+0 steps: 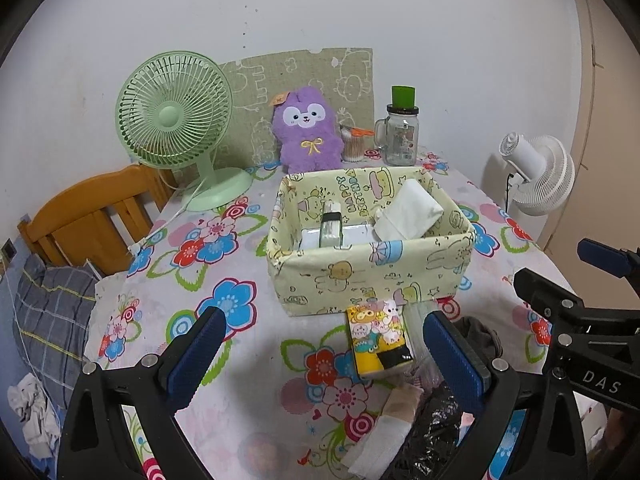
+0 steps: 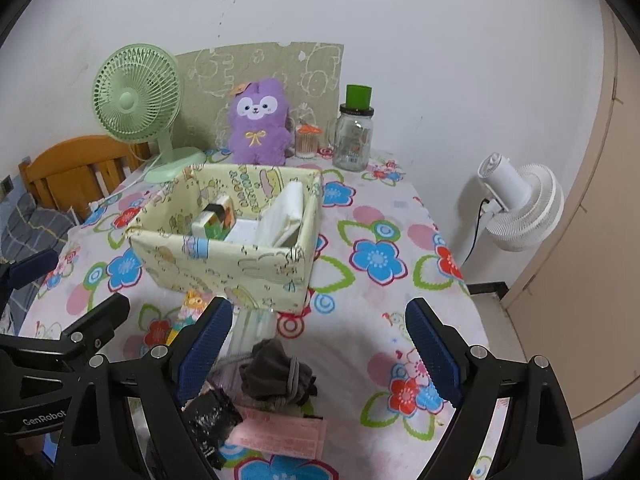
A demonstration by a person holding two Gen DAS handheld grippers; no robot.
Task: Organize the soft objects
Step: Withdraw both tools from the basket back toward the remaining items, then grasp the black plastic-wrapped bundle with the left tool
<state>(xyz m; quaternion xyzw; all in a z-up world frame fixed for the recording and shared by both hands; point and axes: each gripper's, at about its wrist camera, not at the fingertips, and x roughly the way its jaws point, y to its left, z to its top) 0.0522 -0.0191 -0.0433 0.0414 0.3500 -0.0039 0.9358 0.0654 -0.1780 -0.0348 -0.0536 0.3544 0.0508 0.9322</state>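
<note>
Open floral tabletop (image 2: 372,312) along the right edge and left of the fabric basket (image 1: 372,276). Blocked at the near edge by a cartoon tissue pack (image 1: 378,336) and dark rolled socks (image 2: 276,376); along the far edge by green fan (image 1: 176,120), purple plush (image 1: 306,128), glass jar (image 1: 400,136).

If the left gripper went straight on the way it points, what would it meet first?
Probably the cartoon-printed tissue pack, lying between the open jaws of the left gripper. Beyond it stands the near wall of the fabric storage box. Depth is uncertain; if held high, it could pass over the pack.
</note>
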